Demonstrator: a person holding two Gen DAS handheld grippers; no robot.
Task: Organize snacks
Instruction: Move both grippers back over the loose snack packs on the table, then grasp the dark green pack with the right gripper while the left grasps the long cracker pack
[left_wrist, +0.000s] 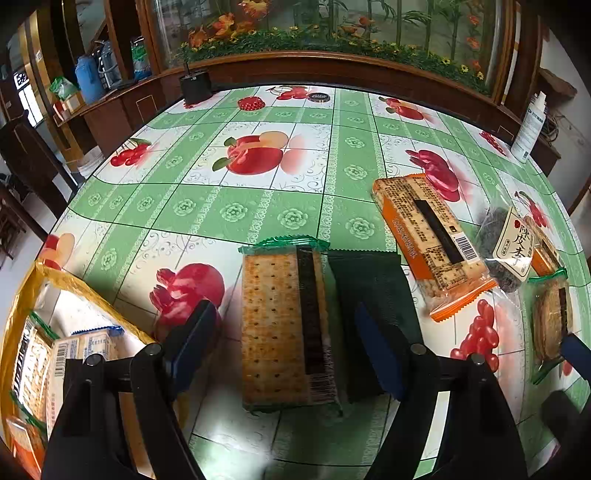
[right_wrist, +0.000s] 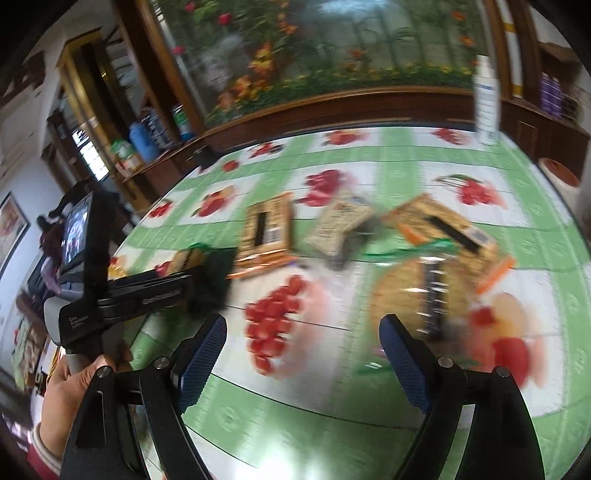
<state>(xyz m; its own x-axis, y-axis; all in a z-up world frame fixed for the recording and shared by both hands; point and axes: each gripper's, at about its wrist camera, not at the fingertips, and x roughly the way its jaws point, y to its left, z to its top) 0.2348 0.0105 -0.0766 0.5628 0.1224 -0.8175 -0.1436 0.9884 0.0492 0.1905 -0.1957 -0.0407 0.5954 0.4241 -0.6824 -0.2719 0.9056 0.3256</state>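
Snacks: green-wrapped cracker pack (left_wrist: 284, 328) lies flat on the fruit-print tablecloth (left_wrist: 258, 206) between the spread fingers of the left gripper (left_wrist: 291, 347), jaws released, not touching it. Dark green cloth (left_wrist: 369, 295) just beside the pack on its right. Orange cracker pack (left_wrist: 428, 236) and dark plum bag (left_wrist: 506, 247) further right, touching. Yellow-rimmed bag (left_wrist: 22, 306) at left holds more packs. Right gripper (right_wrist: 303, 354) jaws wide apart over bare tablecloth, round green-wrapped cracker pack (right_wrist: 417, 291) just ahead; view blurred. White bottle (left_wrist: 530, 129) at far edge.
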